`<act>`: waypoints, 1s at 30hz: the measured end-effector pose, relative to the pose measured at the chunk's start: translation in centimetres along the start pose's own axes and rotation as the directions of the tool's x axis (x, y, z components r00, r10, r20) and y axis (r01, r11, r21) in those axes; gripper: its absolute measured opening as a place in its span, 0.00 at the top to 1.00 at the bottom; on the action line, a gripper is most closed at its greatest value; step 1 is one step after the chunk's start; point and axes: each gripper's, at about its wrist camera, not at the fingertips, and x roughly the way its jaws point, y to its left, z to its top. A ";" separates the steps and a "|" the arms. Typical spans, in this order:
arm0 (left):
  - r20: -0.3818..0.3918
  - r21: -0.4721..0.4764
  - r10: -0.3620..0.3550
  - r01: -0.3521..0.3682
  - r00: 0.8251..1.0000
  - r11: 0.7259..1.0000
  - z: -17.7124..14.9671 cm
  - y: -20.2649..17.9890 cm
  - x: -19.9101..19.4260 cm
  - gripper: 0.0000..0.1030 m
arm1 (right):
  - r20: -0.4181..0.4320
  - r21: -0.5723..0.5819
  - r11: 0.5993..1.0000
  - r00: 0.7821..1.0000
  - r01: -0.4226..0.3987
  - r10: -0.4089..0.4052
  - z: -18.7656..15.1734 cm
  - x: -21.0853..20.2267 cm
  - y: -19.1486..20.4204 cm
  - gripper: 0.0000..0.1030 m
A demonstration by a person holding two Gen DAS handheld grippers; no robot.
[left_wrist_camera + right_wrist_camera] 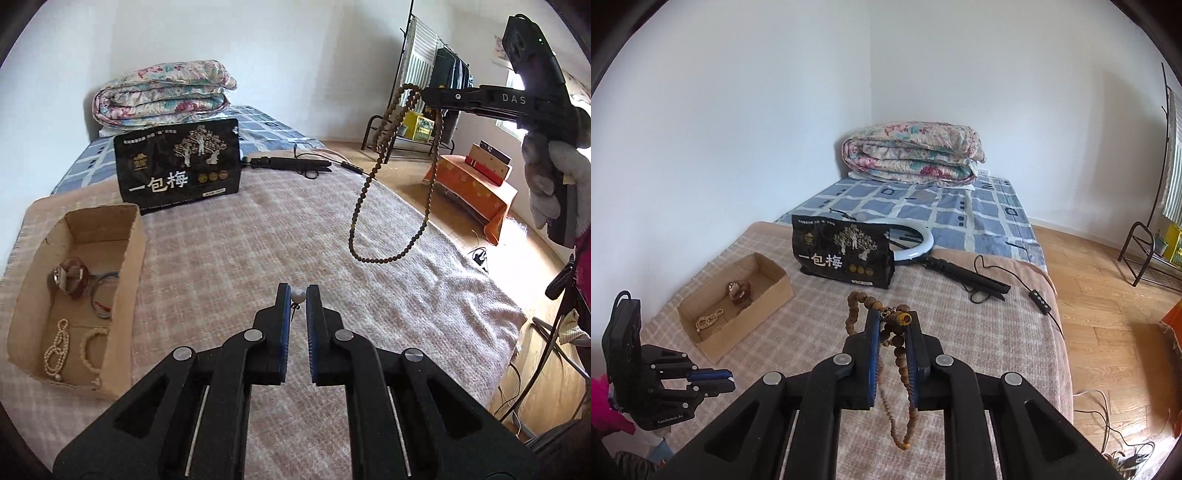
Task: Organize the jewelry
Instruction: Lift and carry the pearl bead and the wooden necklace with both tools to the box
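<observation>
Jewelry is being carried toward the cardboard box (74, 295) on the bed (240, 258): the left gripper (298, 295) is clenching a pearl earring (297, 295) at the tips of its jaws, while the right gripper (891, 321) is gripping a long wooden bead necklace (373, 177) that is dangling in loops clear of the blanket. Judging by this, the person should be lowering the hanging loop into the box first, then releasing, keeping the earring pinched until it is over a free corner.
</observation>
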 end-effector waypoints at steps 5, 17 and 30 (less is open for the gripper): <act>0.024 -0.032 0.059 -0.058 0.998 0.998 -0.2 3.4 -2.4 0.94 | 0.028 -0.043 0.998 0.999 -0.036 0.037 2.3 0.5 3.7 0.89; 0.042 -0.116 0.210 -0.204 0.977 0.972 -1.2 12.6 -6.4 0.94 | 0.061 -0.126 0.981 0.986 -0.147 0.156 7.1 3.8 12.9 0.89; 0.018 -0.172 0.264 -0.257 0.964 0.951 -2.9 18.7 -7.1 0.94 | 0.064 -0.152 0.965 0.972 -0.214 0.226 10.4 9.6 20.6 0.89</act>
